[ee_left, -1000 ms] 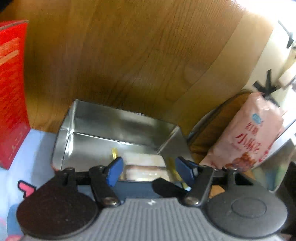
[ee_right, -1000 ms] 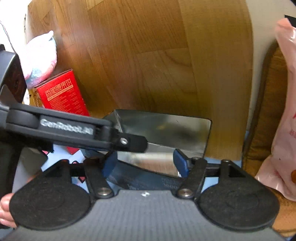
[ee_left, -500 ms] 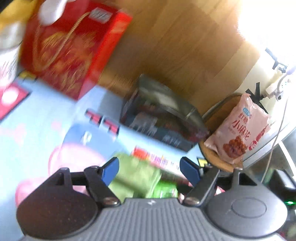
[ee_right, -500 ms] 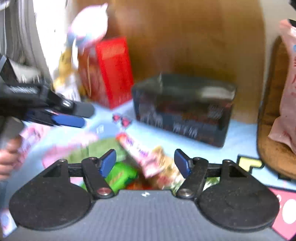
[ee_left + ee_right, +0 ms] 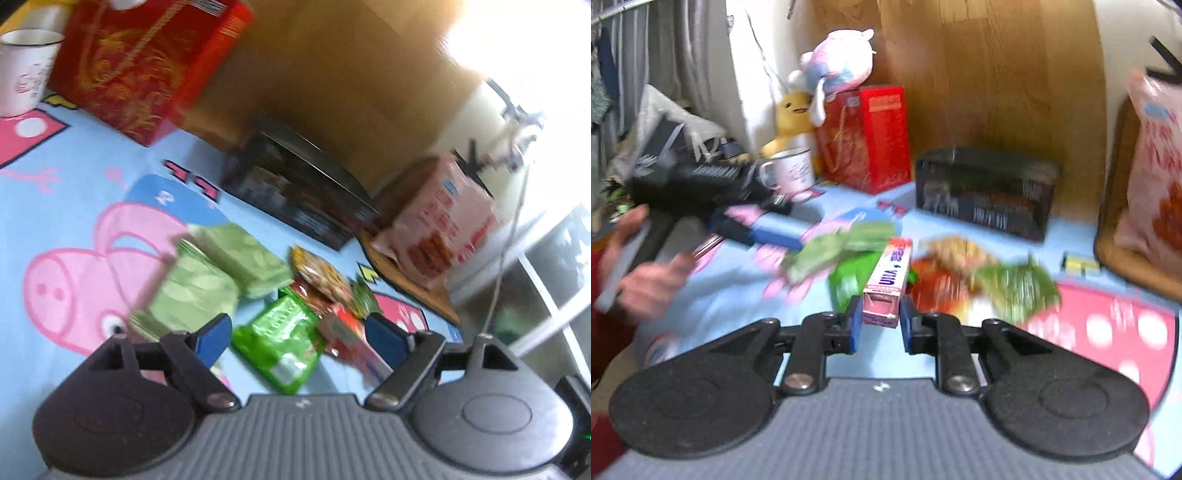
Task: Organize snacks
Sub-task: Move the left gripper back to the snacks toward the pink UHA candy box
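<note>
Opening left tool (image 5: 297, 336) above bright green snack packet (image 5: 280, 343), pads apart.

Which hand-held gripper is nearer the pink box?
Right. The right hand-held gripper is closing on the pink box; the left hand-held gripper, opening, is beside it.

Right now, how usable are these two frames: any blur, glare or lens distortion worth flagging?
Left wrist view: motion blur smears the snack pile, and window glare blows out the top right. Right wrist view: the pink carton between the right gripper's pads reads fairly sharp; snacks beyond are smeared. Both show fisheye bending.
</note>
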`<state>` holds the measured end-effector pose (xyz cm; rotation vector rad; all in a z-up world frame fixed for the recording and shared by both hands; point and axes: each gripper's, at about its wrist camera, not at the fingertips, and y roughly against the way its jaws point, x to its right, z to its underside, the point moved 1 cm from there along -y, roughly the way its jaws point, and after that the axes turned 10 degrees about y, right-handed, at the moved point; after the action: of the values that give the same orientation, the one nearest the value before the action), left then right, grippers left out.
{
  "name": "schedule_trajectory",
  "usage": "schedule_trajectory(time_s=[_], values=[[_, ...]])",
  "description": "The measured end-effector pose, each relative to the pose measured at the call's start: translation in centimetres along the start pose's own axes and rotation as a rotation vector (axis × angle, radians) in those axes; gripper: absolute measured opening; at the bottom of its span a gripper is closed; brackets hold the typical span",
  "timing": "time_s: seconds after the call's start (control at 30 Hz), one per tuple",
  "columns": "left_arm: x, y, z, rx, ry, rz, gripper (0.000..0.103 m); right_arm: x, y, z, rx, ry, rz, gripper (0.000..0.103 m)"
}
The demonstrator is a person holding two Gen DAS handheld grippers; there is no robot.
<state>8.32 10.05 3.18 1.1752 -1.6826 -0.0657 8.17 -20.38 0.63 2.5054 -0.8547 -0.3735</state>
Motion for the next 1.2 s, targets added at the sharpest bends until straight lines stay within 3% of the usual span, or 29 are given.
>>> schedule_trajectory(time_s=[0.07,0.13,0.23,0.37,0.57,0.7,0.8,0.83,0.87,0.93,1.03,1.13,1.2], values=[[0.9,-0.7,0.3,-0.027,-0.040,0.018,0.082,0.4,1.3,1.9,-0.015,-0.016,0.052,0.025],[2.1,-1.6,0.6,-0.051,-0.082,0.032,0.082,1.2,2.4,3.4,-0.037,-0.055,0.183,0.026],[4.2,-2.9,1.2,-0.076,-0.145,0.046,0.082,2.5,3.9,4.5,-0.008,-0.153,0.301,0.045],[6.4,-4.4,2.0,-0.109,-0.215,0.044,0.082,2.3,4.7,4.6,0.036,-0.194,0.295,0.046],[7.8,-6.0,4.0,-0.176,-0.283,0.030,0.072,-0.2,3.7,4.9,0.019,-0.119,0.270,0.047],[7.4,-7.9,5.0,-0.226,-0.292,-0.017,0.068,-0.5,1.5,4.5,-0.034,-0.112,0.314,0.047],[6.9,-8.0,5.7,-0.236,-0.290,-0.035,0.058,-0.2,1.3,4.1,-0.019,-0.145,0.324,0.042],[6.7,-8.0,5.8,-0.264,-0.274,-0.007,0.036,-0.3,1.3,3.9,-0.008,-0.138,0.334,0.026],[6.4,-7.9,5.9,-0.334,-0.222,0.063,0.026,-0.3,1.3,3.7,-0.008,-0.147,0.318,0.023],[6.4,-7.2,6.3,-0.379,-0.179,0.141,0.026,-0.4,1.2,3.2,0.011,-0.184,0.234,0.021],[7.6,-4.9,6.3,-0.295,-0.274,0.119,0.026,-1.8,0.5,1.8,0.027,-0.102,0.202,0.004],[7.7,-2.6,5.1,-0.232,-0.298,0.127,0.032,-2.1,0.0,0.5,0.032,-0.071,0.221,0.004],[7.2,-1.1,3.8,-0.151,-0.318,0.087,0.038,-1.7,-0.2,0.4,0.020,-0.070,0.231,0.008]])
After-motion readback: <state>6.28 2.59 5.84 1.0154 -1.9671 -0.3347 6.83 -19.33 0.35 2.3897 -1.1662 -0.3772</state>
